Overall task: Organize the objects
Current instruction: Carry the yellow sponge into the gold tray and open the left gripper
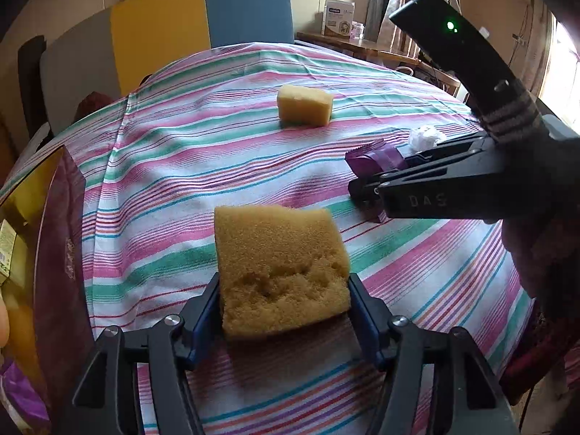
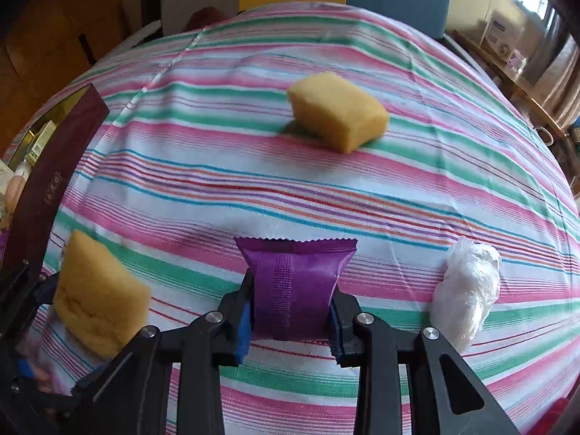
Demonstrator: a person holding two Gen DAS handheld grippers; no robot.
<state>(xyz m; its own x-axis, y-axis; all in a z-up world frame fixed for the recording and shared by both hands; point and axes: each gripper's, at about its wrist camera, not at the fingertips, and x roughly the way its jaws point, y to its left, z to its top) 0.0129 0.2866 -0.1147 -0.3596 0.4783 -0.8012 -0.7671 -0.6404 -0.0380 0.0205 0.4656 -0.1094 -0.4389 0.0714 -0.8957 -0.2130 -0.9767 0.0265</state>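
Note:
My left gripper (image 1: 284, 308) is shut on a yellow sponge (image 1: 279, 264) and holds it just above the striped cloth; the sponge also shows at the lower left of the right wrist view (image 2: 98, 293). My right gripper (image 2: 291, 322) is shut on a purple snack packet (image 2: 293, 282), which also shows in the left wrist view (image 1: 377, 157) at the right gripper's tip. A second yellow sponge (image 1: 305, 105) (image 2: 337, 112) lies farther out on the cloth. A crumpled white plastic wad (image 2: 467, 286) (image 1: 426, 137) lies right of the packet.
A dark maroon box (image 1: 54, 239) (image 2: 43, 188) with a gold inside holds several small items at the left table edge. The striped tablecloth (image 1: 203, 137) covers the round table. Chairs stand behind it; a side table with a carton (image 1: 339, 18) is at the back right.

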